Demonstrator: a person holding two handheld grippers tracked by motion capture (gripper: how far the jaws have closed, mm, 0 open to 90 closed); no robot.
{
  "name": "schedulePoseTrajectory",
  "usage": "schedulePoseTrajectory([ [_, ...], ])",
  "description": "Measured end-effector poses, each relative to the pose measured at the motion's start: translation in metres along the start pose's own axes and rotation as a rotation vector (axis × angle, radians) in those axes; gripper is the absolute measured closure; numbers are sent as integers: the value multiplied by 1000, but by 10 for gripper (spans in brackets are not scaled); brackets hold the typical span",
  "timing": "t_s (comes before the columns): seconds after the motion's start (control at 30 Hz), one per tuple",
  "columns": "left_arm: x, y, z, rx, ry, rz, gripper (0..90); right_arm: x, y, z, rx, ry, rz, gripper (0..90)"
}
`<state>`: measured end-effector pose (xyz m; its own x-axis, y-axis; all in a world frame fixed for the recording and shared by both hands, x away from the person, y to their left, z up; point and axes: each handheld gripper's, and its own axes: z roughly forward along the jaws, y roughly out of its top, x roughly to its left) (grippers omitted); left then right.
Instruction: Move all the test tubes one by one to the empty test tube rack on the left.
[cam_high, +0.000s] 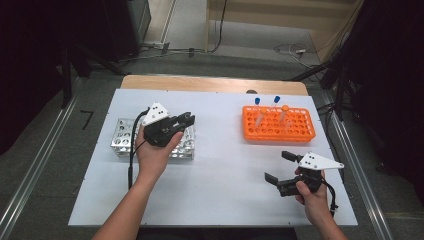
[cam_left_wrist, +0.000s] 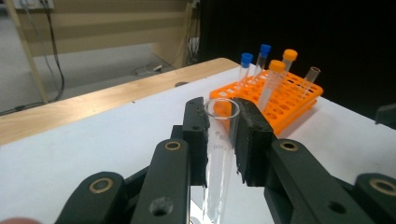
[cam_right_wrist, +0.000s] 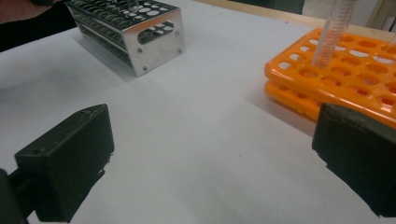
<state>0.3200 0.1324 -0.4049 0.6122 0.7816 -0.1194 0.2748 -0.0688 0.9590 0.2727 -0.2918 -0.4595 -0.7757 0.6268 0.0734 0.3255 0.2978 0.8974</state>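
Note:
A clear uncapped test tube (cam_left_wrist: 221, 149) stands upright between the jaws of my left gripper (cam_left_wrist: 223, 114), which is shut on it. That gripper (cam_high: 189, 120) hovers over the right end of a metal tube rack (cam_high: 122, 137). At the back right, an orange rack (cam_high: 300, 127) holds two blue-capped tubes (cam_left_wrist: 245, 70), two orange-capped tubes (cam_left_wrist: 273, 81) and an uncapped one (cam_left_wrist: 309, 77). My right gripper (cam_high: 279, 166) is near the front right of the table, in front of the orange rack (cam_right_wrist: 345, 70). It is open, with only bare table between its jaws (cam_right_wrist: 210, 158).
A white sheet (cam_high: 225, 165) covers the table, with a wooden strip (cam_high: 215, 84) along the far edge. The metal rack (cam_right_wrist: 135, 32) lies far left in the right gripper view. Cables run across the floor beyond the table.

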Motion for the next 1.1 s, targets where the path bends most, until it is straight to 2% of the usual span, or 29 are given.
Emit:
schedulePoseTrajectory([
  [0.2, 9, 5, 9, -8, 58, 8, 763, -9, -6, -5, 1, -26, 25, 0],
  [0.47, 18, 5, 22, -21, 132, -3, 763, -13, -9, -4, 1, -27, 37, 0],
  [0.7, 23, 0, 32, -5, 145, -21, 763, -16, -10, -5, -2, -26, 51, 0],
  [1.1, 22, -10, 41, 49, 172, -7, 762, -18, -12, -5, -5, -29, 57, 0],
])
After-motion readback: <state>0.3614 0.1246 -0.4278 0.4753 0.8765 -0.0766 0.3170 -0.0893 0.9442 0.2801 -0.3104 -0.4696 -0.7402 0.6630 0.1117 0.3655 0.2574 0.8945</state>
